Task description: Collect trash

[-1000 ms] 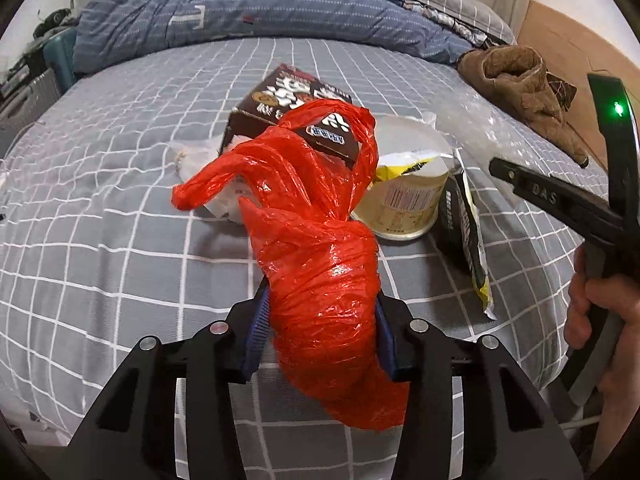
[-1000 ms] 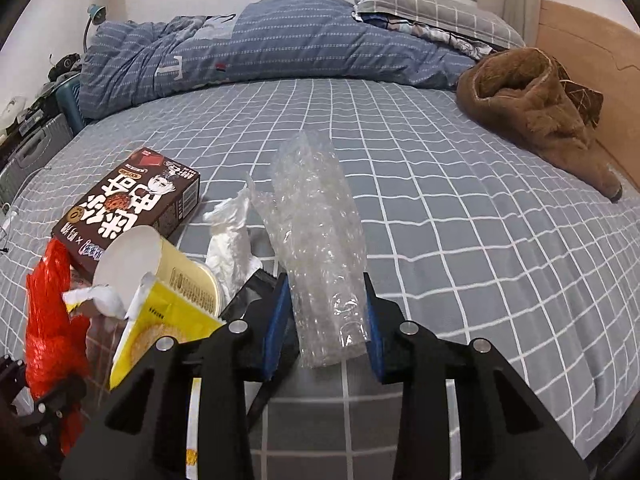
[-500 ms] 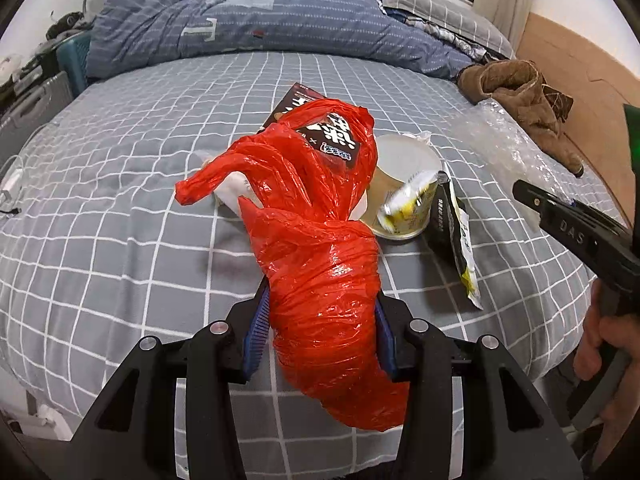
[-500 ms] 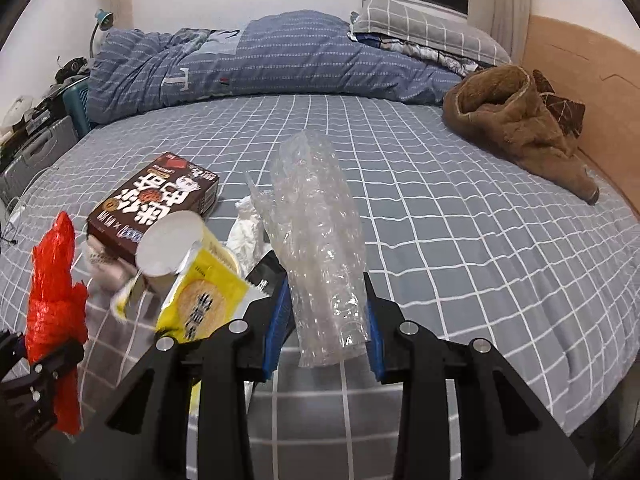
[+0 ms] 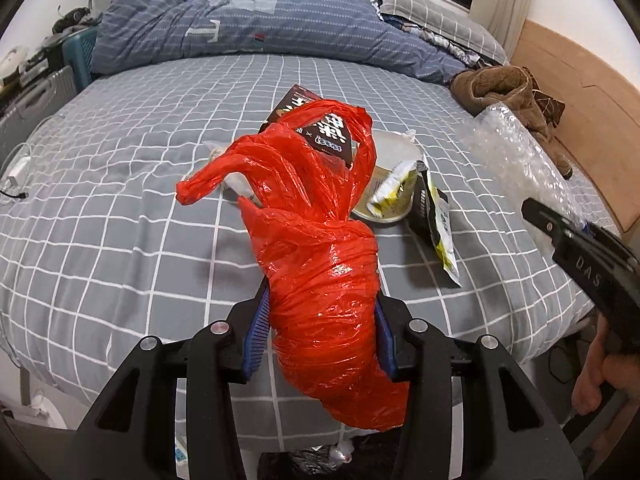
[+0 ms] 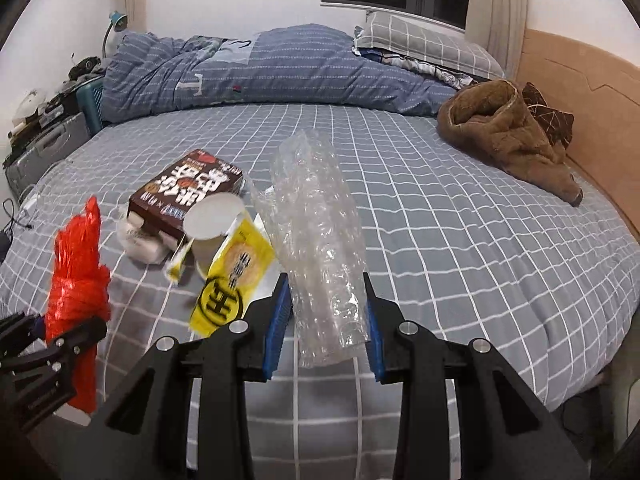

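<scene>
My left gripper is shut on a crumpled red plastic bag, held above the near edge of the bed. The right gripper is shut on a roll of clear bubble wrap that stands up between its blue pads. On the grey checked bed sheet lie a brown snack box, a white paper cup on its side, a yellow wrapper and crumpled white tissue. In the left wrist view the right gripper shows at the right edge with a hand under it.
A blue striped duvet and pillows lie at the far end of the bed. A brown garment sits at the right by the wooden headboard. A suitcase and clutter stand left of the bed.
Both grippers have drawn back and up from the bed with their loads. The trash pile now looks smaller and farther away, and the bed's near edge has come into view.
</scene>
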Action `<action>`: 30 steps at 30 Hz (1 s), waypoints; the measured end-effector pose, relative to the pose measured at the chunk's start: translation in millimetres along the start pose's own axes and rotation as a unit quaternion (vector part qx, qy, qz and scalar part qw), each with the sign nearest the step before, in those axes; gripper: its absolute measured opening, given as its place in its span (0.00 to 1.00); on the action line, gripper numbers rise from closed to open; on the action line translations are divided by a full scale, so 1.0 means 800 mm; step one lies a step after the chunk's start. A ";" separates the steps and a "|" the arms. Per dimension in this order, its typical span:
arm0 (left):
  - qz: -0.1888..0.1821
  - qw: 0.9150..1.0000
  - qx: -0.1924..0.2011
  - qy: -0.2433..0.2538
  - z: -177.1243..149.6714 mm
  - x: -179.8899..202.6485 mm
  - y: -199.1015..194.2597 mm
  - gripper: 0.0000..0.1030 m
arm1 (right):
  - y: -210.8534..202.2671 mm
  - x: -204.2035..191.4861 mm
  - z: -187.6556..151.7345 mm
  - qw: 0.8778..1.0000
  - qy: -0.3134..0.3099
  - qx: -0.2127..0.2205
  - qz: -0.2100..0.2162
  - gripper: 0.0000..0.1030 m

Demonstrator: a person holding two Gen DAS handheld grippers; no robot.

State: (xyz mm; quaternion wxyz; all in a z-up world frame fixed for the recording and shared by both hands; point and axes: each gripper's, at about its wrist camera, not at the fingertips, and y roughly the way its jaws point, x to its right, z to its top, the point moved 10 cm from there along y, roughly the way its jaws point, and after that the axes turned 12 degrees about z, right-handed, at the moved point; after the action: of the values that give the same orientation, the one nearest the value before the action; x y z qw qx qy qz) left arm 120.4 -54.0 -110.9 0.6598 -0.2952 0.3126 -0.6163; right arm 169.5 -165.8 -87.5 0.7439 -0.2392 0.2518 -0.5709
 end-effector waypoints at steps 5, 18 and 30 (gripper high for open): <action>0.003 1.000 0.002 0.003 -0.009 0.001 -0.008 0.42 | -0.016 -0.009 -0.017 1.000 0.004 -0.001 0.006 0.31; 0.007 1.000 -0.001 0.010 -0.038 -0.003 -0.034 0.41 | -0.051 -0.039 -0.062 1.000 -0.008 -0.012 0.015 0.29; 0.013 1.000 -0.007 0.014 -0.080 -0.015 -0.057 0.41 | -0.086 -0.071 -0.104 0.999 -0.014 -0.020 0.024 0.29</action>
State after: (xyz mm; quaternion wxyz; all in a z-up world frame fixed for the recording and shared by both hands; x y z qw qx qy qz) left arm 41.7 -45.5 -115.4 0.6608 -0.2873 0.3301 -0.6098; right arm 52.9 -132.5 -100.8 0.7562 -0.2562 0.2583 -0.5439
